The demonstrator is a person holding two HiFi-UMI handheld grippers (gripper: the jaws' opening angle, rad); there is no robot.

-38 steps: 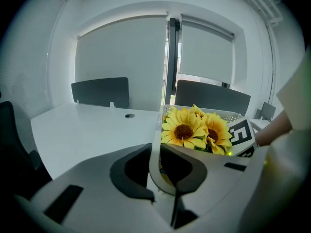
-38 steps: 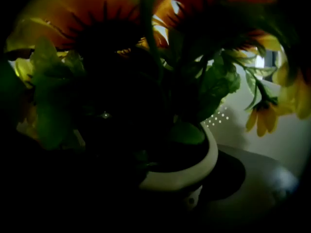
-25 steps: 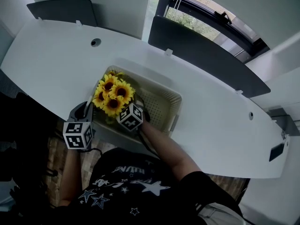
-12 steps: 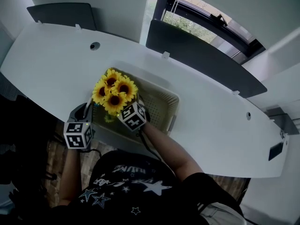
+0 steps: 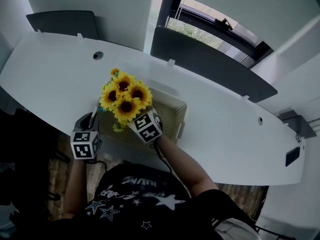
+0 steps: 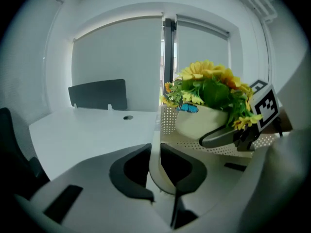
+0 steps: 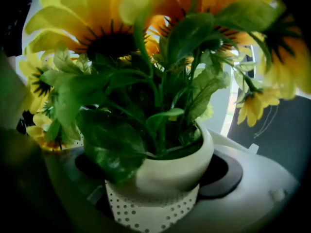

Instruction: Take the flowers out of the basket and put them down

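A bunch of yellow sunflowers (image 5: 125, 96) in a white pot (image 7: 170, 166) hangs over the left end of the cream perforated basket (image 5: 170, 111). My right gripper (image 7: 155, 176) is shut on the pot, one jaw on each side; in the head view it (image 5: 144, 121) sits just below the blooms. The left gripper view shows the pot (image 6: 201, 123) raised above the basket wall, with the right gripper (image 6: 228, 136) under it. My left gripper (image 6: 154, 153) is shut on the basket's rim (image 6: 154, 130) at the near left corner, close to the table's front edge (image 5: 89, 126).
The basket stands near the front edge of a long white table (image 5: 60, 74) with a round cable hole (image 5: 97, 55). Dark partition panels (image 5: 210, 64) line the far side, with a window behind. A person's torso and arms fill the lower head view.
The right gripper has lifted the potted sunflowers up and a little away from me, so they stand higher over the basket. The left gripper has stayed on the rim.
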